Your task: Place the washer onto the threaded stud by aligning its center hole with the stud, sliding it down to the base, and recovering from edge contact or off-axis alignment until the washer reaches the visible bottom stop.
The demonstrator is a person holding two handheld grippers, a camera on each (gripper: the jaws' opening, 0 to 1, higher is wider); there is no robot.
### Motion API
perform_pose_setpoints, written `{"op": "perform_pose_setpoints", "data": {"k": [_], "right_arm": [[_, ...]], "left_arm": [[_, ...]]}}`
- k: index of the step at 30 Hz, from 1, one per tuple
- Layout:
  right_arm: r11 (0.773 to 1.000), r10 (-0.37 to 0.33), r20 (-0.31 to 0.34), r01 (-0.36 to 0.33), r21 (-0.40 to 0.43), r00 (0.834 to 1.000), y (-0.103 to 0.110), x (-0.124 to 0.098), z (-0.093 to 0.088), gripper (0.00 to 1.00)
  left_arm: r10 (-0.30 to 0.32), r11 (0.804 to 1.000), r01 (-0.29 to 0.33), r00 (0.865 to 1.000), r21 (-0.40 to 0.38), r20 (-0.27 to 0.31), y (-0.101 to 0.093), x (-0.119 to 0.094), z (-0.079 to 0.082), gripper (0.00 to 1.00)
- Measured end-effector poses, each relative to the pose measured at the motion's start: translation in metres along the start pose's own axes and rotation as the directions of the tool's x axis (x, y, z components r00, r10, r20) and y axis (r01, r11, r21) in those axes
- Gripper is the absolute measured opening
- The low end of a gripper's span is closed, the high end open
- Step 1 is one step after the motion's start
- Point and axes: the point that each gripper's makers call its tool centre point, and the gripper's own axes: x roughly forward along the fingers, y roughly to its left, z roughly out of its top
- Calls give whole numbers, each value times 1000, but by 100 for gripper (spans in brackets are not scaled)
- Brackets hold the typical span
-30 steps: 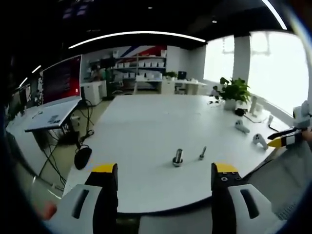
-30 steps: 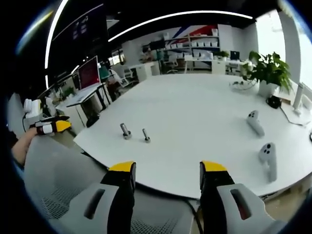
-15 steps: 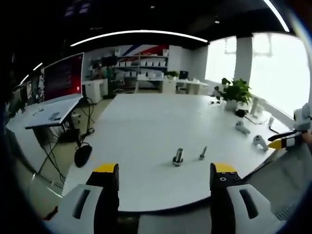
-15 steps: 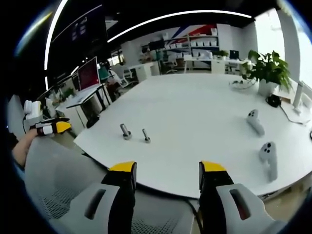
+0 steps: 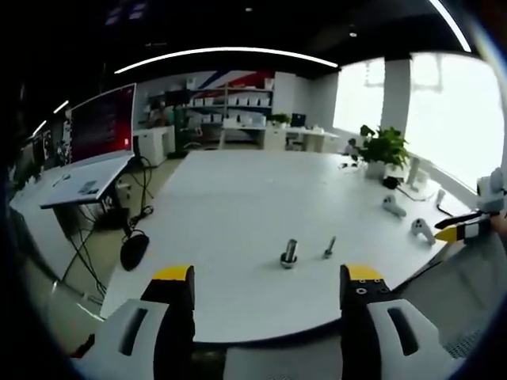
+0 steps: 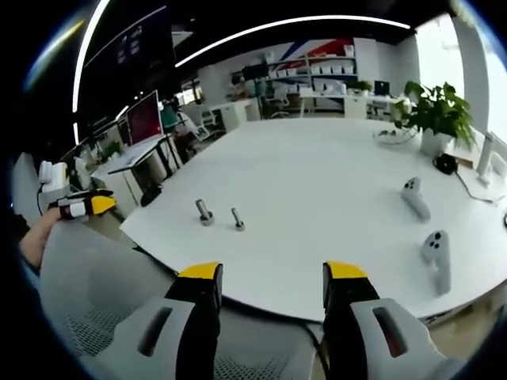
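The left gripper (image 5: 268, 286) hangs off the near edge of the white desk (image 5: 238, 206), its fingers (image 5: 176, 294) spread. Two upright bolts (image 5: 289, 255) stand near that edge, well ahead.

Open-plan office: long white table (image 5: 238, 206), big monitor (image 5: 101, 127), storage shelves (image 5: 230, 107), potted plant (image 5: 382, 146).

The table (image 5: 238, 206) was plain white, and the two bolts (image 5: 289, 255) standing on it were dull grey metal. Both grippers, left (image 5: 268, 281) and right (image 6: 271, 279), had black jaws capped with yellow tips on pale grey bodies. The two controllers (image 6: 434, 255) were white, the potted plant (image 6: 432, 111) green, the monitor screen (image 5: 101, 127) dark red
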Motion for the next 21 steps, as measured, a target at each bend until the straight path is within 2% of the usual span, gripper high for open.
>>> {"op": "perform_pose_setpoints", "data": {"k": [21], "right_arm": [[1000, -17, 0, 17, -21, 1000, -3, -1, 1, 50]], "left_arm": [[-22, 1000, 22, 1000, -11, -15, -4, 0, -3, 65]]}}
